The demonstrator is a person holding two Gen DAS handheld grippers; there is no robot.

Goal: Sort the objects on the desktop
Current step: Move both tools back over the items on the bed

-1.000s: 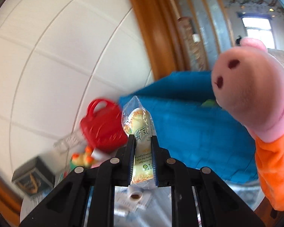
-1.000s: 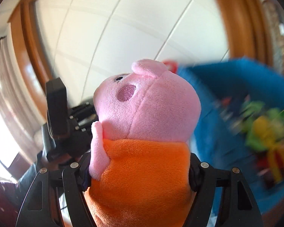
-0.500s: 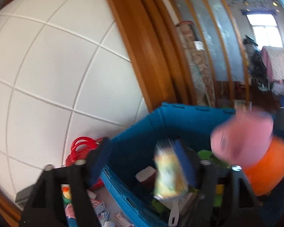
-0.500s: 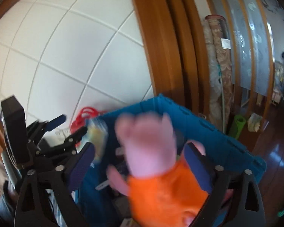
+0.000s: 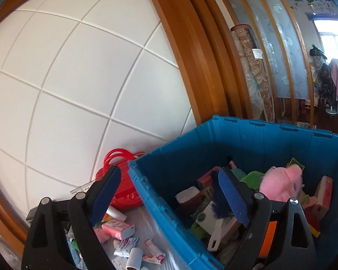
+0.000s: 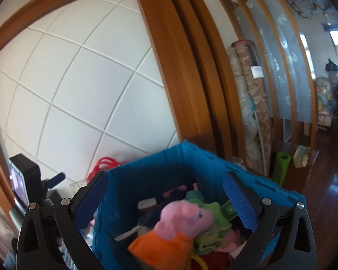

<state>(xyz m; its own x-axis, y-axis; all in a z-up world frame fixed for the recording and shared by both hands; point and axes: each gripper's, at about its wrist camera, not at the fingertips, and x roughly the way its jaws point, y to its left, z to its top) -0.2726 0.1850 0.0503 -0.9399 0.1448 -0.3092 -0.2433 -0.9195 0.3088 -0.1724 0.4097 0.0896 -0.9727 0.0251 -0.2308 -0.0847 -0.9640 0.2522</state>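
Observation:
A blue plastic crate [image 5: 259,124] holds several toys and packets. A pink pig plush in an orange top [image 6: 182,222] lies loose on that pile, its head also showing in the left wrist view [image 5: 279,186]. My right gripper [image 6: 166,200] hangs wide open above the crate [image 6: 191,151], pads clear of the plush. My left gripper [image 5: 169,195] straddles the crate's near left wall; its jaws are opening with nothing held between them. I cannot pick out the snack packet among the crate's contents.
A red toy handbag [image 5: 121,186] leans against the white tiled wall left of the crate. Small pink packets [image 5: 119,227] and white tubes lie on the table below. The left gripper's body [image 6: 26,180] shows at the far left of the right wrist view. Rolled rugs [image 6: 254,103] stand behind.
Both grippers opened and swung over the crate. The snack packet left the left jaws and the pig plush left the right jaws; the plush now lies in the crate.

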